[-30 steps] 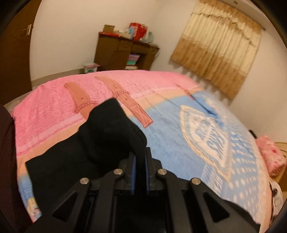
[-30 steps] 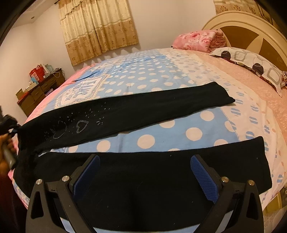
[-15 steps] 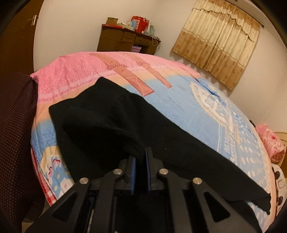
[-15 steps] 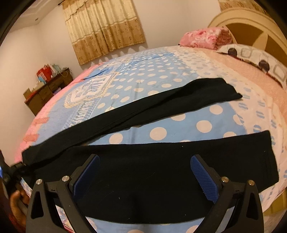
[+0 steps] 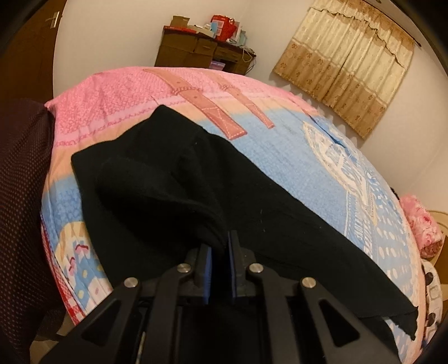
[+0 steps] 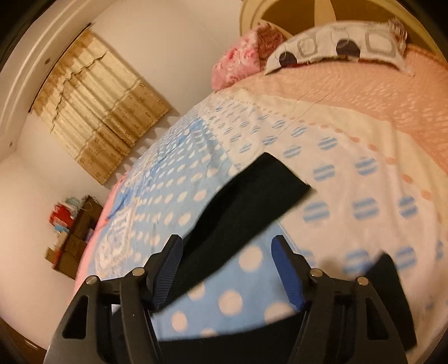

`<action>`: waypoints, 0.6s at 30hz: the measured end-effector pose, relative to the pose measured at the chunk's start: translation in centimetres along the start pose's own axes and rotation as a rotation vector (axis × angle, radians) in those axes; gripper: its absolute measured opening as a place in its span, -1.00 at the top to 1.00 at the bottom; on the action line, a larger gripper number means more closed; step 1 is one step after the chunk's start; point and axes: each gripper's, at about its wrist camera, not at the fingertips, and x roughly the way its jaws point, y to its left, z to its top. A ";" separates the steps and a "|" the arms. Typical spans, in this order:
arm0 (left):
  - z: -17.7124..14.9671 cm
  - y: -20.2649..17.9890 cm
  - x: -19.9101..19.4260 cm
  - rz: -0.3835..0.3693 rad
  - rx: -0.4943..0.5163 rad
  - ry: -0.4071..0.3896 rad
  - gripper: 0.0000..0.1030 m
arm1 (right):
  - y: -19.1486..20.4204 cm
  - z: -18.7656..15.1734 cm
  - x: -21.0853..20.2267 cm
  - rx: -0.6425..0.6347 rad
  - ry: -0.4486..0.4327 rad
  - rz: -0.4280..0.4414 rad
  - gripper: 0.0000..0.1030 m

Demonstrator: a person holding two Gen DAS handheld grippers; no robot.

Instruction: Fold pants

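A: Left wrist view, nearest the lens: what does the left claw hold?

B: Its blue pads stand almost together, pinching a raised fold of the black pants at lower centre of the frame. The cloth bunches up from the pads and spreads over the near end of the bed, with one leg running off toward the lower right of the frame.

A: And beyond the pants?

B: The bedspread turns from blue to pink, with two printed brown straps across it. A dark dotted fabric fills the left edge. At the far wall a brown cabinet carries red and blue clutter at top centre, and a beige curtain hangs at upper right.

A: Right wrist view: state of the right claw?

B: Its jaws stand at a middling gap and are closing. One blurred black leg crosses between them, lying on the polka-dot bedspread; the pads do not press on it. A second black strip runs along the bottom edge and rises at lower right.

A: Farther back?

B: The bedspread passes from blue dots to cream with striped dots, then to peach. A grey-and-white patterned pillow and a pink floral one lie at the top, before a cream headboard. The curtain shows at upper left, the cabinet at lower left.
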 end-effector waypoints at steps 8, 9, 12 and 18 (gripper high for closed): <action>0.1 -0.5 0.1 0.023 0.016 0.015 0.77 | 2.4 3.8 10.7 0.021 0.178 -0.063 -0.31; 0.2 -0.5 0.1 0.022 0.017 0.017 0.77 | 2.6 3.8 12.0 0.016 0.196 -0.081 -0.31; 0.4 -0.5 0.2 0.019 0.025 0.030 0.77 | 3.5 3.7 15.0 -0.031 0.233 -0.143 -0.30; 1.4 -0.8 0.7 0.025 0.046 0.066 0.77 | 3.4 3.4 16.5 -0.094 0.277 -0.167 0.93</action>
